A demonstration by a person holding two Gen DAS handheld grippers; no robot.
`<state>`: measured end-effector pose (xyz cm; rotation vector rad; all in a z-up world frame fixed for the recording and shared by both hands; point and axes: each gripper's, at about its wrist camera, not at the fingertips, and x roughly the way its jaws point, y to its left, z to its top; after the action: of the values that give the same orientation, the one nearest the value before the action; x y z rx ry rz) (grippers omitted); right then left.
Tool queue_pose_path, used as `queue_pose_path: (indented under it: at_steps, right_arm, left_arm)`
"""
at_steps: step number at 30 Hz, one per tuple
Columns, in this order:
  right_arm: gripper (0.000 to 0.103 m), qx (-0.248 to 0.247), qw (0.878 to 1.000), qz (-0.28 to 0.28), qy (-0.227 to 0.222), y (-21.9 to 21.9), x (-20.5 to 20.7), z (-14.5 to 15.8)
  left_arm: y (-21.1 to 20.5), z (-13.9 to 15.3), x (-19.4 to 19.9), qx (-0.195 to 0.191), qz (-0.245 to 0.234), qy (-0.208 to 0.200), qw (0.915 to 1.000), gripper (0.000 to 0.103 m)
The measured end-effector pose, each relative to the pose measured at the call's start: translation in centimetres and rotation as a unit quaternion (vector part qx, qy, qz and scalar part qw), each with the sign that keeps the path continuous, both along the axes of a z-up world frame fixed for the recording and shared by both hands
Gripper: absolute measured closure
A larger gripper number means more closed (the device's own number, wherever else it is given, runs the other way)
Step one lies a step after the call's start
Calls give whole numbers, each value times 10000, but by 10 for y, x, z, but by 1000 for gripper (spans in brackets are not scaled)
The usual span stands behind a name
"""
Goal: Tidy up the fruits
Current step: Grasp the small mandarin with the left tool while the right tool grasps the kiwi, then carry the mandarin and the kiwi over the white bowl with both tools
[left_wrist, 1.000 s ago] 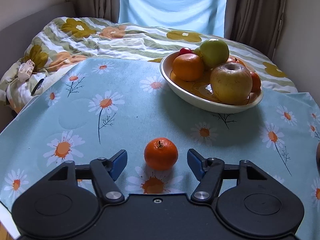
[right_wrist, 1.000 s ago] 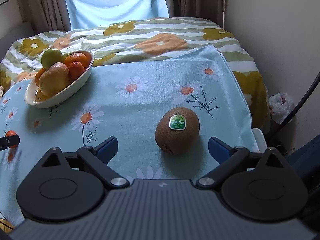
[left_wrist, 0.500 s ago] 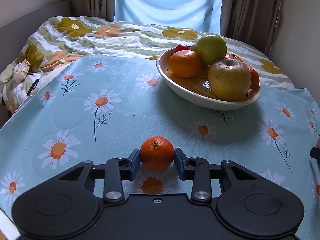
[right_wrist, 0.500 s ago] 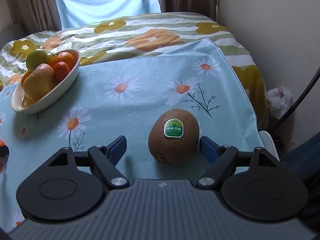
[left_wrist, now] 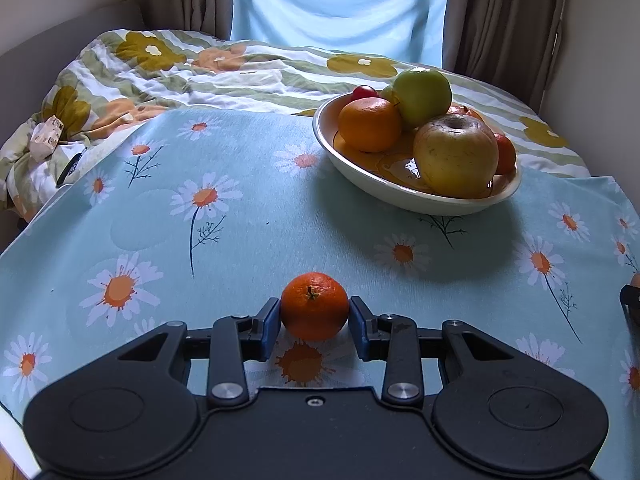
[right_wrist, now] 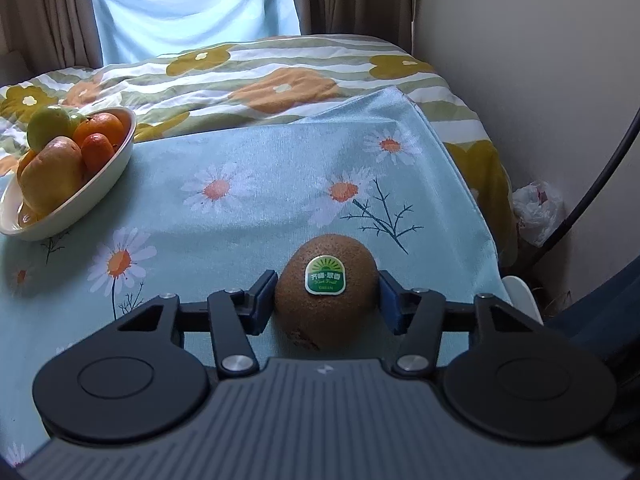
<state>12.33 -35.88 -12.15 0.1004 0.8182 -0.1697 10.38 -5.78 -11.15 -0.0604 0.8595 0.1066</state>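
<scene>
My left gripper (left_wrist: pixel 314 316) is shut on a small orange mandarin (left_wrist: pixel 314 305), held just above the daisy tablecloth. My right gripper (right_wrist: pixel 328 300) is shut on a brown kiwi (right_wrist: pixel 326 312) with a green sticker, at the tablecloth's right part. A cream oval bowl (left_wrist: pixel 400 194) stands ahead and right of the left gripper. It holds an orange, a green apple, a yellow apple and smaller red fruits. The same bowl (right_wrist: pixel 100 188) is at the far left in the right wrist view.
The light blue daisy tablecloth (left_wrist: pixel 224 216) lies over a bed with a flowered quilt (left_wrist: pixel 192 72). Curtains and a window are behind. The cloth's right edge (right_wrist: pixel 472 200) drops off beside a wall, a black cable and a white plastic bag (right_wrist: pixel 536 212).
Both grippers closed from wide open: the left one onto the mandarin, the right one onto the kiwi. Both views have risen slightly and come closer to the bowl.
</scene>
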Motion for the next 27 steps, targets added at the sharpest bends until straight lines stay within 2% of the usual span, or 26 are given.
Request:
queue_pose_path:
  at_steps: [5, 11, 21, 27]
  right_arm:
    - [40, 99, 9999, 122, -11, 2, 0, 5]
    - [40, 218, 9991, 346, -91, 13, -1, 23]
    - [41, 412, 9951, 865, -245, 43, -8, 67]
    - [41, 525, 9907, 1198, -365, 69, -11, 97]
  left_arm:
    - [2, 3, -2, -49, 35, -15, 10000, 63]
    - [3, 18, -10, -61, 56, -146, 9999, 63]
    - [6, 60, -29, -46, 84, -440, 9990, 63]
    - [9, 89, -38, 18, -91, -629, 9980, 63]
